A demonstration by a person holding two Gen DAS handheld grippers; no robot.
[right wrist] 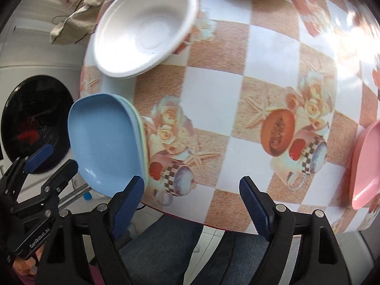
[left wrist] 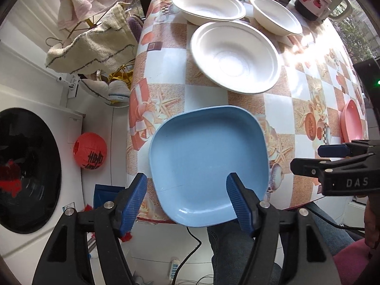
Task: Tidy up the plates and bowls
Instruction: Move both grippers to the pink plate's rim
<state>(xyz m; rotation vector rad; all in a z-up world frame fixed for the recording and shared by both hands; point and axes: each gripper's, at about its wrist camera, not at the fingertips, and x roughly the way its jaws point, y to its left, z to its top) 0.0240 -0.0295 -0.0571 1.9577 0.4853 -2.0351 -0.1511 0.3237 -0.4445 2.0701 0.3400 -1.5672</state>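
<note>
From the left wrist view we see the left gripper [left wrist: 186, 194] with its jaws spread wide and gripping nothing; the blue plate [left wrist: 206, 163] lies flat between and just past its fingers, toward 12 o'clock, its near corner overhanging the table [left wrist: 308, 95] edge. The plate is a rounded square, so we can tell no long axis. Three white bowls sit upright beyond it: one [left wrist: 235, 57] at 12 o'clock, two [left wrist: 209, 6] [left wrist: 275, 14] farther. The right gripper [right wrist: 192, 201] is also open and empty, over bare tablecloth, the blue plate at its 10 o'clock, a pink plate [right wrist: 365, 166] at 3 o'clock.
</note>
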